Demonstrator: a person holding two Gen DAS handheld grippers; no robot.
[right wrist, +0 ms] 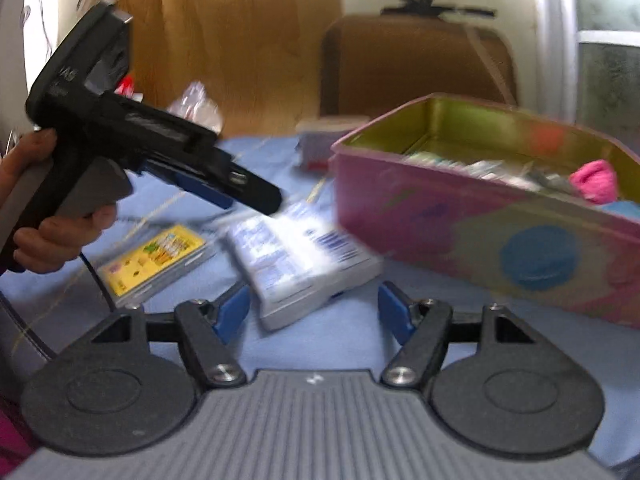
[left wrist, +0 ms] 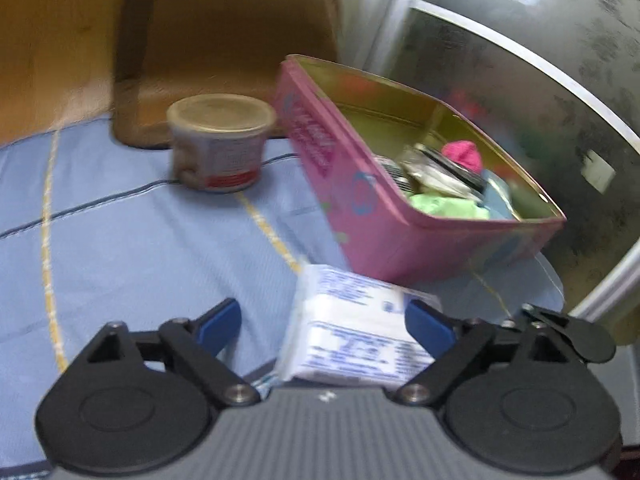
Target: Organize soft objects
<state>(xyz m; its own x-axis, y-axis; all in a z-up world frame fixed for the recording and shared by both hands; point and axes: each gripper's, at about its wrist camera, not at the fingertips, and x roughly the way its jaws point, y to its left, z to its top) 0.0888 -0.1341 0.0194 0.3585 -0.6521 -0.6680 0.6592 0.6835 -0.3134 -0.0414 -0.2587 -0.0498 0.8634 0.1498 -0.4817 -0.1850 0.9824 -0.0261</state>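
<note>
A white soft packet with blue print (left wrist: 352, 332) lies on the blue cloth, between the spread blue fingers of my left gripper (left wrist: 326, 322), which is open around it. The right wrist view shows the same packet (right wrist: 300, 256) with the left gripper's tips (right wrist: 256, 196) over its far end. My right gripper (right wrist: 314, 312) is open and empty just in front of the packet. A pink tin (left wrist: 360, 196) with a gold inside holds a pink cloth (left wrist: 464, 154), a green cloth (left wrist: 444, 204) and other items; it also shows in the right wrist view (right wrist: 460, 224).
A round lidded tub (left wrist: 222, 144) stands behind on the blue cloth (left wrist: 140, 248). A yellow flat packet (right wrist: 154, 260) lies left of the white one. A brown chair (right wrist: 416, 64) and wooden panel stand behind. A window frame (left wrist: 520, 60) is at the right.
</note>
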